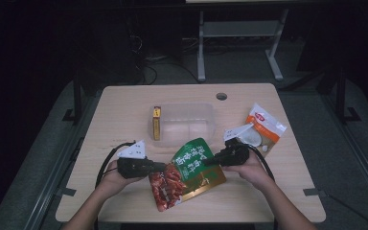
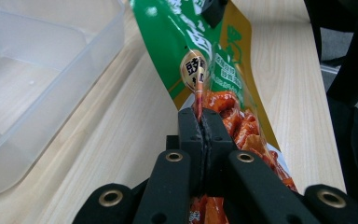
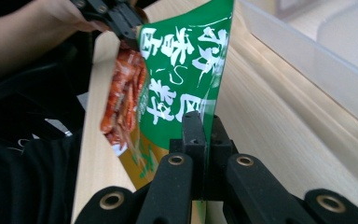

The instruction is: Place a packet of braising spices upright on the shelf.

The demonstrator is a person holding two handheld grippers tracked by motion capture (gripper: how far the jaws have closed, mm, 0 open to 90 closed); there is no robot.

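Just in front of the clear plastic box [image 1: 184, 123], the left gripper [image 1: 162, 166] and right gripper [image 1: 209, 162] held fingers clamped on opposite edges of the green snack pouch [image 1: 188, 172], stretched between them.

high view: parked up above the person's edge of the table [image 1: 124, 103], facing forward and down, far enough back to get the whole top plus floor behind.
left gripper view: right down on the left gripper [image 2: 201, 122], looking along its jaws, super close to the snack bag [image 2: 214, 65], clear box [image 2: 42, 79] off to the bag's left.
right gripper view: same deal on the right gripper [image 3: 204, 126], bag's green face up close.
shared: all three catch the bag and box.
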